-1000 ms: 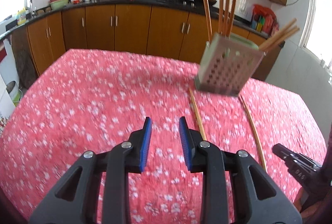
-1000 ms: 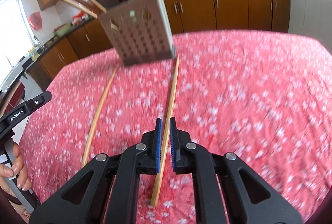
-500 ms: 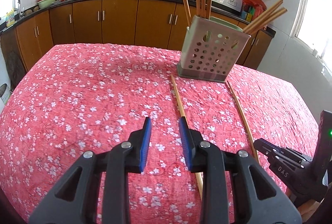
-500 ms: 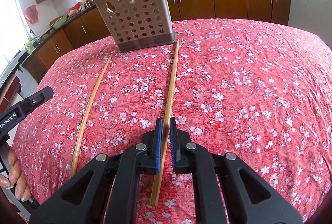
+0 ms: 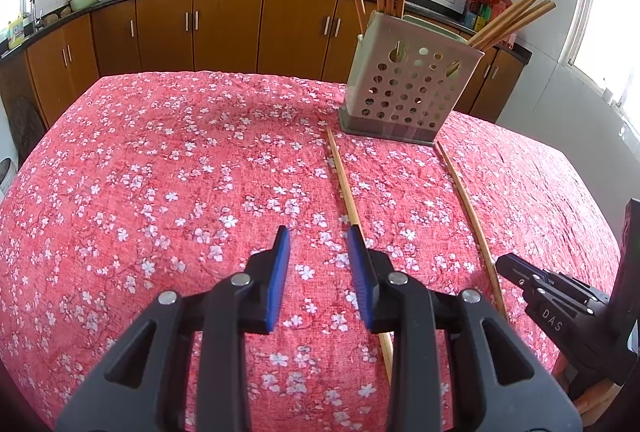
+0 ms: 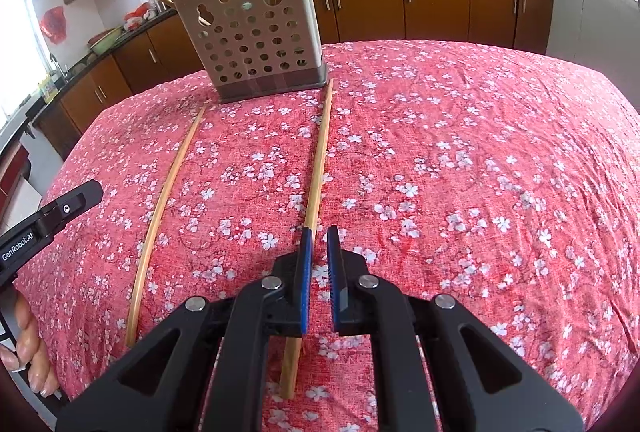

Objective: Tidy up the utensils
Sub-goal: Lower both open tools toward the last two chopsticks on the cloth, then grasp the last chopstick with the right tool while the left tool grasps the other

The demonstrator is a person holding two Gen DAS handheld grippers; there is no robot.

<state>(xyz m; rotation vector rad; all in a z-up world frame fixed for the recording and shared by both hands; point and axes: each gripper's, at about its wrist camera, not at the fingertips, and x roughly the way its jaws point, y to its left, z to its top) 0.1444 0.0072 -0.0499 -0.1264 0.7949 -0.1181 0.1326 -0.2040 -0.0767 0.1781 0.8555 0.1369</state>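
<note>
A perforated grey utensil holder [image 5: 408,88] with several wooden chopsticks stands at the far side of the red flowered tablecloth; it also shows in the right wrist view [image 6: 256,40]. Two loose chopsticks lie in front of it. My left gripper [image 5: 320,244] is open and empty, its right finger beside one chopstick [image 5: 344,180]. The other chopstick [image 5: 468,208] lies further right. My right gripper [image 6: 318,244] hovers over a chopstick [image 6: 318,160] with a narrow gap between its pads; the stick passes under the left finger, not clamped. The second chopstick [image 6: 164,200] lies to its left.
The red flowered tablecloth [image 5: 180,172] covers the whole table. Brown kitchen cabinets [image 5: 224,28] and a dark counter with pots stand behind. The other gripper's tip shows at the right edge of the left wrist view [image 5: 540,296] and at the left edge of the right wrist view [image 6: 52,220].
The right gripper's pads have opened slightly, and the chopstick now sits under the left finger instead of between the pads. The holder has come to stand level on the cloth.
</note>
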